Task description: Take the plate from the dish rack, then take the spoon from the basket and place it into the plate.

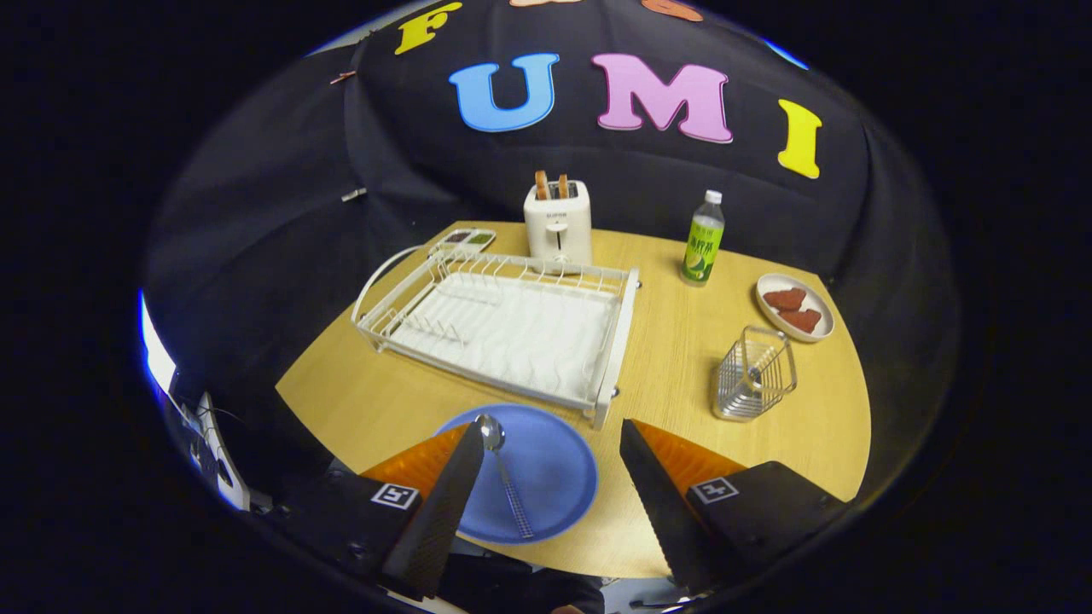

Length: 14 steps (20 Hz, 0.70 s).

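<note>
**Spoon lying in the blue plate, fingers spread**

The gripper [550, 435] is hovering with its fingers wide apart, gripping nothing. The metal spoon [505, 477] is resting in the blue plate [559, 477], between the fingers, in front of the dish rack [503, 328]. The wire basket [755, 375] is looking empty, though its mesh is hard to read. The spoon is seeming light, stiff and slippery; its slim handle is offering the best hold.

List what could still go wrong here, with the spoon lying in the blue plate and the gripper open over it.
1. The gripper is open, its fingers straddling the blue plate; one finger sits close beside the spoon, so pulling back carelessly could flick it out.
2. The plate lies near the table front edge; a nudge might push it off.
3. The dish rack stands just beyond; lifting forward could clip it.
</note>
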Each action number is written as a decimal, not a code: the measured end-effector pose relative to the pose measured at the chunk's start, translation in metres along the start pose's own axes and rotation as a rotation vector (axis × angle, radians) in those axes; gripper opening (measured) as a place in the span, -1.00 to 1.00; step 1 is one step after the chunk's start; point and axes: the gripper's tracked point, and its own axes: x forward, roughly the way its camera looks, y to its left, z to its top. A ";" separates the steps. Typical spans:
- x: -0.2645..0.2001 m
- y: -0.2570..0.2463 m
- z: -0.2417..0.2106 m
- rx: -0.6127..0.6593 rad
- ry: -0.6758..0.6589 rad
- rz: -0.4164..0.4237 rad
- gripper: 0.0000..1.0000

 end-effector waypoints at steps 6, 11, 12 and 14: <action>-0.039 -0.026 0.092 0.000 -0.191 -0.026 0.98; -0.084 -0.055 0.146 -0.064 -0.329 -0.082 0.97; -0.094 -0.061 0.156 -0.080 -0.358 -0.093 0.98; -0.112 -0.071 0.174 -0.111 -0.410 -0.112 0.97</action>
